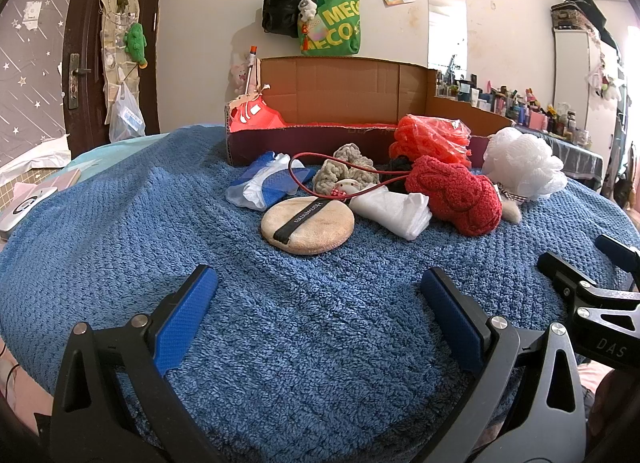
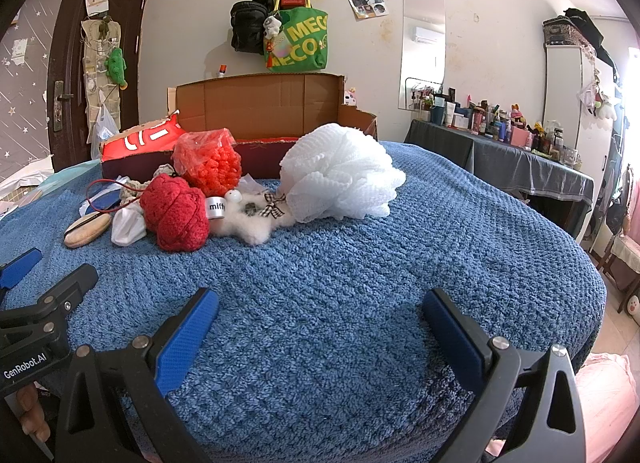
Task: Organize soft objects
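Wall tote (image 2: 298,45): "MECO", perhaps cropped

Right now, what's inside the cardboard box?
In the cardboard box, only a red item with white markings shows at its left end. The front wall and the orange mesh bag hide the rest.

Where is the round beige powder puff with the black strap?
The round beige powder puff lies on the blue towel, centre of the left wrist view, beside the white cloth.
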Tool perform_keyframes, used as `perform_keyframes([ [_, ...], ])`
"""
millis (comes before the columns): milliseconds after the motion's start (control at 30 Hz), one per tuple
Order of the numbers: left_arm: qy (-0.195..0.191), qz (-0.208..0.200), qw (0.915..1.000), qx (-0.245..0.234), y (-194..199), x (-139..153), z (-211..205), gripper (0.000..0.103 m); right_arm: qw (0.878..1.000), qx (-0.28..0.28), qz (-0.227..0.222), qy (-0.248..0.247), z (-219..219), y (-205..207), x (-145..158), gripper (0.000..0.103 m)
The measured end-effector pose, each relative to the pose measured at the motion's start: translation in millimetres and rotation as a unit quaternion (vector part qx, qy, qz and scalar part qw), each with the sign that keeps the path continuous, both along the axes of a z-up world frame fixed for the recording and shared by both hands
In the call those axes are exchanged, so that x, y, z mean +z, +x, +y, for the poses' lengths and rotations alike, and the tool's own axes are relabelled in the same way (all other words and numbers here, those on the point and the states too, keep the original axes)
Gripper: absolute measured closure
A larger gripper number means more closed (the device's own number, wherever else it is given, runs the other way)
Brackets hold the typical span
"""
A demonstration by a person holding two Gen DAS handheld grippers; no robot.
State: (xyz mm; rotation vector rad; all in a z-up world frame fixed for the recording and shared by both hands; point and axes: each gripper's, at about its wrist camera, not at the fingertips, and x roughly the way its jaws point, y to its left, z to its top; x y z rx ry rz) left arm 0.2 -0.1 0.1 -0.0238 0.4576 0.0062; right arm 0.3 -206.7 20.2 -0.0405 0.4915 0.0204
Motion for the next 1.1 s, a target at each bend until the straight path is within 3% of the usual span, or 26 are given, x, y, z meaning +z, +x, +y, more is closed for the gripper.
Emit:
perform_keyframes([
  [567, -0.017, 0.019, 0.9996, -0.013, 24.1, 24.7, 14.0, 0.000, 1.000, 0.015, -0.001, 0.009, 0.6, 12.5, 18.0, 0.000],
  [900, -0.005, 0.074, 0.9969, -0.025, 50.7, 35.7, 17.3, 0.000, 1.000, 0.008, 0.008, 0.012, -9.2, 46.2, 44.1, 0.000],
  [1100, -0.004, 0.108, 0.9934, -0.036, 63.8, 31.1, 18.5, 0.011, 0.999, 0.000, 0.040, 0.029, -23.2, 76.0, 53.8, 0.000],
])
